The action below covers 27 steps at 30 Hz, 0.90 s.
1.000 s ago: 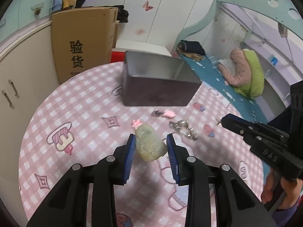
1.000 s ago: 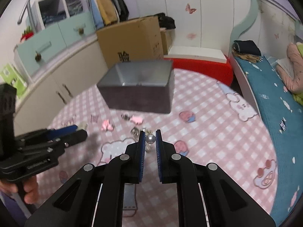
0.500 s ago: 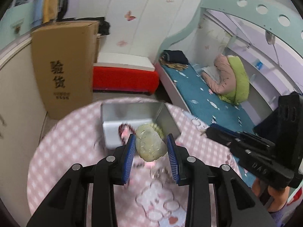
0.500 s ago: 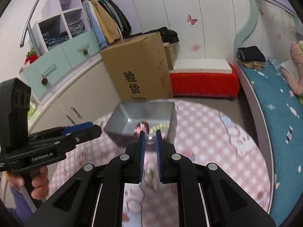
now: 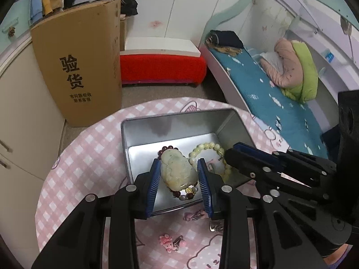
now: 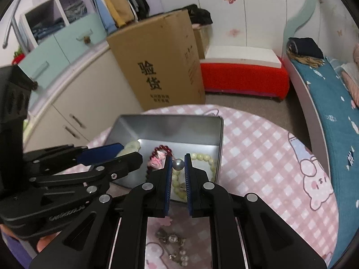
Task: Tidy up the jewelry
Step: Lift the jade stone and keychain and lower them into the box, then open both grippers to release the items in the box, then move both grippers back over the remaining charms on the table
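Observation:
My left gripper is shut on a pale green jade pendant and hangs over the open silver tin box. In the box lie a dark red bead bracelet and a pale green bead bracelet. My right gripper is shut on a small grey pearl, also above the box. The left gripper comes into the right wrist view from the left, the right gripper into the left wrist view from the right, both close together over the box.
On the pink checked round table, in front of the box, lie a pink hair clip, small metal trinkets and a pearl brooch. A tall cardboard box, a red bench and a bed stand behind.
Both grippers have moved forward from the loose jewelry on the table to above the tin box, each still holding its piece. They now stand close together.

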Motion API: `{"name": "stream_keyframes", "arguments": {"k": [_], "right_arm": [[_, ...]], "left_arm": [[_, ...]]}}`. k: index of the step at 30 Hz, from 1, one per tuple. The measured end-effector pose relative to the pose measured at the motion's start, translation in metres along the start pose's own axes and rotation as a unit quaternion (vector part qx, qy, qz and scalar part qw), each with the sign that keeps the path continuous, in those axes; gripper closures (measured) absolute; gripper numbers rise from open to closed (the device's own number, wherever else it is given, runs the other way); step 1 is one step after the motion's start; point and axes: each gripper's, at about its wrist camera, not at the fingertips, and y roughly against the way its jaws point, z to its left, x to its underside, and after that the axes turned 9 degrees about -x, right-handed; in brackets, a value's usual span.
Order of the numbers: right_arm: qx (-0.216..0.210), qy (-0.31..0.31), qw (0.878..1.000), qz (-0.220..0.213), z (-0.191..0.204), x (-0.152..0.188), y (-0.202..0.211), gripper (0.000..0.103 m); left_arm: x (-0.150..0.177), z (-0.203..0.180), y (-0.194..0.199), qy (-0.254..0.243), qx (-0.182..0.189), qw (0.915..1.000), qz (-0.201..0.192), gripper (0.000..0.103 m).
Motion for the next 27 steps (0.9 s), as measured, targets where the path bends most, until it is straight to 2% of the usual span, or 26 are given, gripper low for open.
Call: {"name": "stream_keyframes", "arguments": {"k": [3, 10, 13, 15, 20, 21, 22, 23, 25, 27], "right_arm": [[0.003, -0.001, 1.0, 0.003, -0.001, 0.003, -0.003, 0.091], [0.01, 0.004, 1.0, 0.01, -0.002, 0.005, -0.005, 0.091], [0.008, 0.003, 1.0, 0.011, -0.001, 0.005, -0.003, 0.091], [0.009, 0.002, 1.0, 0.006, -0.002, 0.006, 0.0, 0.089], [0.008, 0.001, 1.0, 0.002, -0.001, 0.009, 0.012, 0.089], [0.009, 0.0, 1.0, -0.003, -0.001, 0.01, 0.016, 0.089], [0.011, -0.001, 1.0, -0.007, 0.0, 0.01, 0.02, 0.085], [0.013, 0.0, 1.0, -0.014, 0.001, 0.01, 0.025, 0.07], [0.019, 0.003, 0.999, -0.029, 0.004, 0.013, 0.037, 0.049], [0.026, 0.008, 0.999, -0.041, 0.006, 0.017, 0.05, 0.049]], "left_arm": [[0.0, 0.0, -0.006, -0.004, -0.004, 0.9999, 0.009, 0.071], [0.0, -0.002, -0.006, -0.006, -0.017, 0.9998, 0.004, 0.071], [-0.001, 0.0, 0.0, 0.002, -0.01, 1.0, 0.0, 0.07], [-0.001, 0.002, 0.008, 0.007, -0.011, 0.9998, -0.012, 0.056], [0.003, 0.005, 0.034, 0.012, -0.008, 0.9988, -0.046, 0.052], [0.005, 0.006, 0.038, 0.013, -0.008, 0.9985, -0.052, 0.047], [0.005, 0.007, 0.042, 0.015, -0.01, 0.9982, -0.057, 0.045], [0.008, 0.009, 0.049, 0.019, -0.011, 0.9975, -0.067, 0.042], [0.011, 0.01, 0.059, 0.022, -0.01, 0.9967, -0.078, 0.042], [0.018, 0.014, 0.068, 0.027, -0.018, 0.9954, -0.09, 0.039]]}}
